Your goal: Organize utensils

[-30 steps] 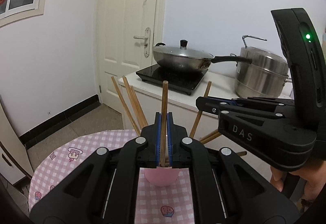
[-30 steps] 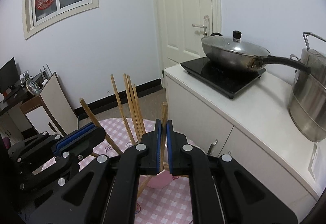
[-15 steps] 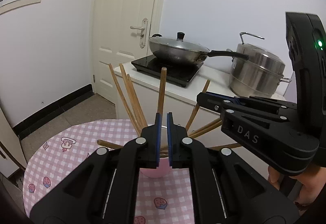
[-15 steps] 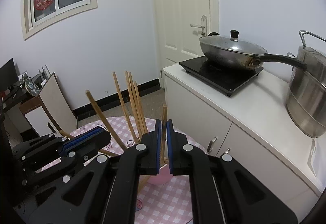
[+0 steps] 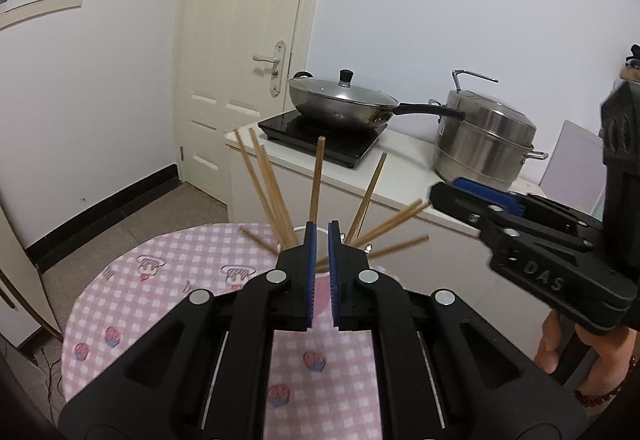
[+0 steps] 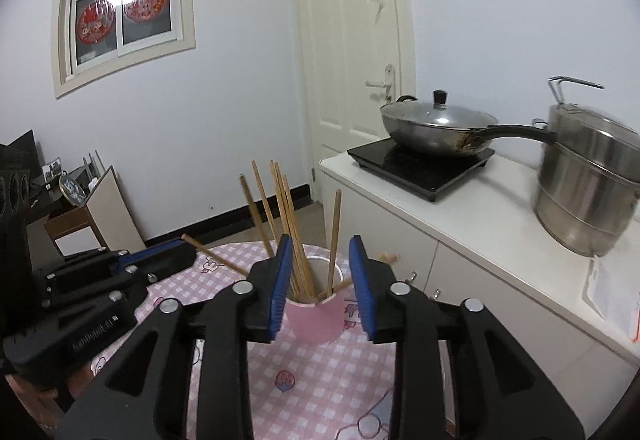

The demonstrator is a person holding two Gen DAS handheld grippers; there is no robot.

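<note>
- The left hand-held gripper had its blue pads all but together, with only a thin gap between them and nothing clamped.
- One chopstick rose upright just beyond that gap, standing in the cup and clear of the pads.
- The right hand-held gripper had just been opening; its jaws stood partly apart with nothing pressed between them.
- Through the right gripper's gap showed the pink cup, standing upright on the round bench with its pink checked cloth.
- The chopsticks were in the cup: a cluster leaned to the left, one stood nearly straight at the right of the opening, and a few splayed low over the rim.
- In the left wrist view the cup was mostly hidden behind the gripper's pads, with only the chopsticks fanning out above it.
- The two grippers sat side by side near the cup, each visible at the edge of the other's view.
- Beyond the bench, a white counter carried a black cooktop with a lidded wok on it, and a steel steamer pot stood beside it.
- A hand showed below the right gripper's body.
</note>
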